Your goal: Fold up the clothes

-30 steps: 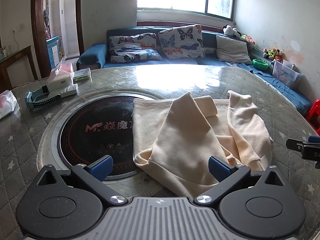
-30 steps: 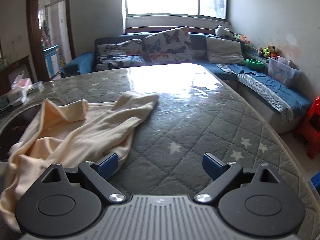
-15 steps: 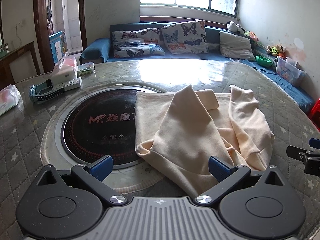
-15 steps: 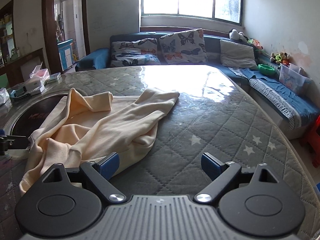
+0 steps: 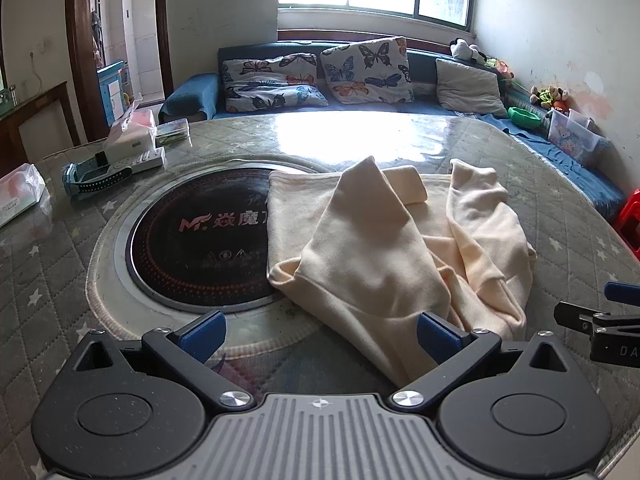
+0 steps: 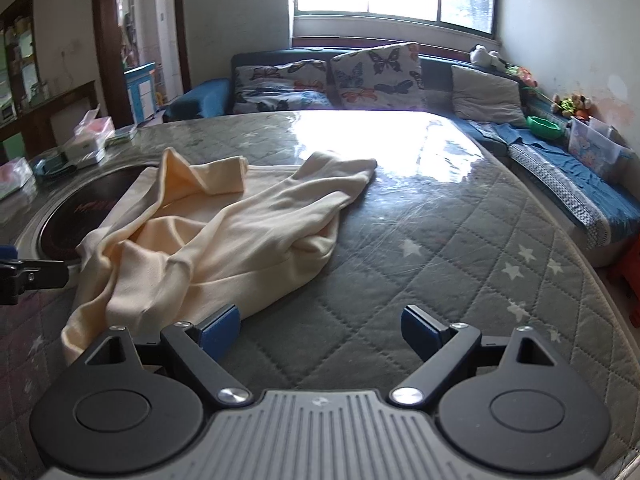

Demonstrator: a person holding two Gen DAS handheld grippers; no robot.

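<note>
A cream garment point(image 5: 384, 248) lies crumpled on the quilted grey star-print table cover point(image 5: 52, 280), partly over the round black hotplate point(image 5: 200, 248). It also shows in the right wrist view point(image 6: 224, 240). My left gripper point(image 5: 318, 334) is open and empty, just above the garment's near hem. My right gripper point(image 6: 322, 330) is open and empty, its left pad point(image 6: 220, 330) at the garment's near right edge. The right gripper's tip shows at the right edge of the left wrist view point(image 5: 600, 320).
A tissue box point(image 5: 130, 136), a power strip point(image 5: 138, 160), a blue gadget point(image 5: 94, 176) and a plastic pack point(image 5: 20, 192) sit on the table's far left. A blue sofa with butterfly pillows point(image 5: 316, 80) stands behind. A red stool point(image 5: 630, 220) is at right.
Both grippers have drawn back and risen a little from the garment. The right view has swung left, bringing more of the garment into sight. The garment itself has not moved.
</note>
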